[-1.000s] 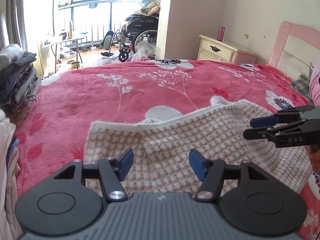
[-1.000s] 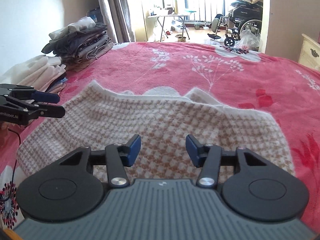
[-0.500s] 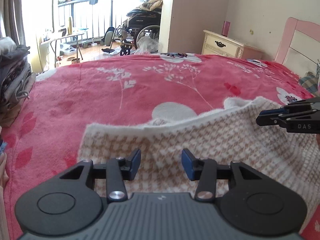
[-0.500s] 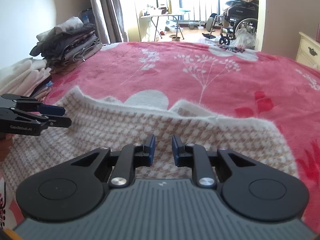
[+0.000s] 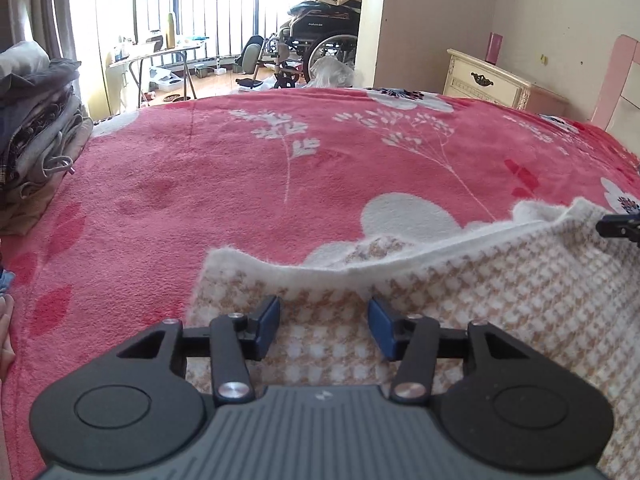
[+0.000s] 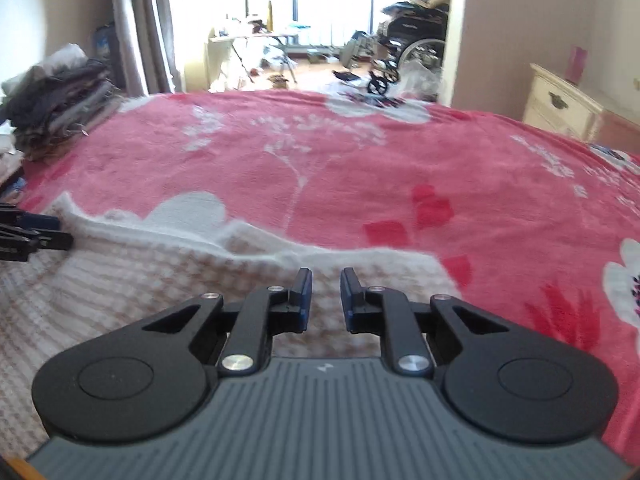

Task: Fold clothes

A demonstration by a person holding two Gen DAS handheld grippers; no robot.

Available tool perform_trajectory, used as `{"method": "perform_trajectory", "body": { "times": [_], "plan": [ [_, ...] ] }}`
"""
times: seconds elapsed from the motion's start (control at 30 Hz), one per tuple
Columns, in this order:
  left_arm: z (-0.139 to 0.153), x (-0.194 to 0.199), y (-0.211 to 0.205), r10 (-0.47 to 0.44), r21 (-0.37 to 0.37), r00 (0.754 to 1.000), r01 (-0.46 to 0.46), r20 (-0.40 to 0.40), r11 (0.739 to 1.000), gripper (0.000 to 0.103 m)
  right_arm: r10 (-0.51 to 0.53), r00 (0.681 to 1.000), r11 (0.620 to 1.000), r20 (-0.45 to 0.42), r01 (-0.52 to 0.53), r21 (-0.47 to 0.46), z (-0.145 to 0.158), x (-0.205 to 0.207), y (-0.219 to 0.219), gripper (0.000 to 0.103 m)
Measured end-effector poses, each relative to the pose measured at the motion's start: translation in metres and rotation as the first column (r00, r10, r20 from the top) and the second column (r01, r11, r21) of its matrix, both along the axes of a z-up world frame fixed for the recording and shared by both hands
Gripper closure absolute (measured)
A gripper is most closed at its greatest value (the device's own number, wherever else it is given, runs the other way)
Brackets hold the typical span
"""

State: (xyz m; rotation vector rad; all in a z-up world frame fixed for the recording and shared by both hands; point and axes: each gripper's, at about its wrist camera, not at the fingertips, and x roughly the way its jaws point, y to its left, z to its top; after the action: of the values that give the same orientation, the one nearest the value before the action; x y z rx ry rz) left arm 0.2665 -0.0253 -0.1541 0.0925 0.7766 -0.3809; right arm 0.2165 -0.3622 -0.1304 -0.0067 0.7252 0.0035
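Note:
A beige-and-white houndstooth fleece garment (image 5: 500,292) (image 6: 120,280) lies spread on the red flowered bedspread (image 5: 200,184) (image 6: 360,168), its white fuzzy far edge turned up. My left gripper (image 5: 323,308) hovers low over the garment's left far corner. Its jaws are opening, with only flat cloth under the gap. My right gripper (image 6: 326,280) sits over the garment's right far edge. Its jaws are closing to a narrow gap, and no fold shows pinched between the pads. Each gripper appears at the edge of the other's view: the right gripper (image 5: 620,228), the left gripper (image 6: 36,234).
A pile of folded clothes (image 5: 36,128) (image 6: 60,100) stands at the bed's left side. A cream nightstand (image 5: 484,84) (image 6: 560,108) and a pink headboard (image 5: 620,88) are on the right. A wheelchair (image 5: 320,48) stands beyond the bed.
Both grippers moved forward and down towards the garment's far edge. The right jaws narrowed from a wide gap to a slim one. The left jaws narrowed, then widened slightly.

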Motion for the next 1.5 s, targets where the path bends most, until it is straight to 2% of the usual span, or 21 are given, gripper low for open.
{"method": "perform_trajectory", "body": {
  "times": [0.07, 0.1, 0.17, 0.27, 0.47, 0.5, 0.57, 0.63, 0.73, 0.83, 0.9, 0.93, 0.97, 1.07, 1.1, 1.17, 1.27, 1.33, 1.4, 1.47, 1.5],
  "plan": [
    [-0.003, 0.001, 0.001, -0.003, 0.001, 1.000, 0.003, 0.005, 1.000, 0.051, -0.057, 0.996, 0.998, -0.073, 0.057, -0.005, -0.030, 0.009, -0.023, 0.093],
    [-0.003, 0.001, 0.000, -0.005, 0.007, 1.000, 0.005, 0.010, 1.000, 0.050, -0.068, 0.994, 0.997, -0.088, 0.071, 0.041, -0.041, 0.012, -0.032, 0.096],
    [-0.003, 0.000, 0.000, -0.007, 0.010, 1.000, 0.007, 0.016, 1.000, 0.050, -0.095, 0.993, 0.990, -0.077, 0.102, 0.095, -0.038, 0.013, -0.039, 0.097],
    [-0.003, 0.000, 0.001, -0.013, 0.009, 1.000, 0.013, 0.017, 1.000, 0.050, -0.131, 0.991, 0.991, -0.021, 0.132, 0.034, -0.016, 0.000, -0.038, 0.096],
    [-0.004, 0.001, 0.001, -0.017, 0.005, 0.999, 0.017, 0.030, 1.000, 0.049, -0.264, 0.958, 0.964, -0.109, 0.266, 0.005, -0.025, -0.026, -0.075, 0.094],
    [-0.003, 0.001, 0.001, -0.017, 0.003, 0.999, 0.017, 0.030, 1.000, 0.049, -0.287, 0.950, 0.957, -0.119, 0.291, 0.010, -0.026, -0.030, -0.081, 0.093],
    [0.001, 0.001, 0.003, -0.010, -0.002, 1.000, 0.010, 0.028, 1.000, 0.049, -0.330, 0.940, 0.938, -0.086, 0.337, 0.077, -0.016, -0.046, -0.093, 0.093],
    [0.013, -0.005, 0.007, 0.009, 0.002, 0.999, -0.009, 0.031, 1.000, 0.049, -0.306, 0.951, 0.941, -0.049, 0.310, 0.135, 0.002, -0.065, -0.087, 0.093],
    [0.038, -0.029, 0.019, -0.030, -0.035, 0.998, 0.032, 0.054, 0.999, 0.046, -0.225, 0.974, 0.959, 0.000, 0.222, 0.178, 0.027, -0.093, -0.066, 0.093],
    [0.034, -0.047, 0.024, -0.069, -0.045, 0.998, 0.069, -0.003, 0.997, 0.044, -0.164, 0.986, 0.966, -0.035, 0.168, 0.198, 0.022, -0.118, -0.050, 0.094],
    [0.020, -0.053, 0.024, -0.075, -0.009, 0.996, 0.075, -0.050, 0.997, 0.044, -0.213, 0.972, 0.959, -0.103, 0.228, 0.166, -0.004, -0.129, -0.055, 0.095],
    [0.013, -0.055, 0.025, -0.071, 0.005, 0.996, 0.071, -0.049, 0.997, 0.044, -0.248, 0.960, 0.951, -0.133, 0.267, 0.158, -0.017, -0.134, -0.061, 0.095],
    [0.006, -0.056, 0.026, -0.068, 0.016, 0.997, 0.068, -0.046, 0.998, 0.043, -0.286, 0.946, 0.930, -0.151, 0.312, 0.193, -0.026, -0.140, -0.071, 0.092],
    [0.020, -0.058, 0.030, -0.045, 0.009, 0.999, 0.045, -0.028, 0.999, 0.046, -0.388, 0.898, 0.852, -0.207, 0.435, 0.292, -0.047, -0.157, -0.100, 0.094],
    [0.028, -0.062, 0.033, -0.045, -0.001, 0.999, 0.045, -0.010, 0.999, 0.046, -0.407, 0.893, 0.836, -0.190, 0.448, 0.316, -0.040, -0.164, -0.102, 0.094],
    [0.042, -0.076, 0.037, -0.069, -0.010, 0.997, 0.070, 0.018, 0.998, 0.045, -0.408, 0.906, 0.849, -0.112, 0.421, 0.319, -0.016, -0.177, -0.097, 0.094],
    [0.060, -0.099, 0.043, -0.109, -0.022, 0.993, 0.110, 0.054, 0.994, 0.044, -0.340, 0.940, 0.900, -0.004, 0.327, 0.289, 0.018, -0.193, -0.078, 0.093],
    [0.057, -0.119, 0.044, -0.163, -0.023, 0.986, 0.164, 0.022, 0.986, 0.044, -0.272, 0.962, 0.929, 0.038, 0.252, 0.271, 0.032, -0.202, -0.063, 0.093],
    [0.042, -0.131, 0.044, -0.182, -0.008, 0.982, 0.182, -0.049, 0.983, 0.044, -0.216, 0.976, 0.942, 0.024, 0.201, 0.269, 0.027, -0.207, -0.052, 0.093],
    [0.018, -0.138, 0.044, -0.160, 0.030, 0.980, 0.165, -0.115, 0.986, 0.043, -0.201, 0.977, 0.953, -0.067, 0.211, 0.219, -0.001, -0.204, -0.045, 0.093],
    [0.008, -0.142, 0.047, -0.149, 0.040, 0.982, 0.155, -0.115, 0.987, 0.039, -0.203, 0.973, 0.957, -0.114, 0.222, 0.190, -0.017, -0.202, -0.043, 0.095]
  ]
}}
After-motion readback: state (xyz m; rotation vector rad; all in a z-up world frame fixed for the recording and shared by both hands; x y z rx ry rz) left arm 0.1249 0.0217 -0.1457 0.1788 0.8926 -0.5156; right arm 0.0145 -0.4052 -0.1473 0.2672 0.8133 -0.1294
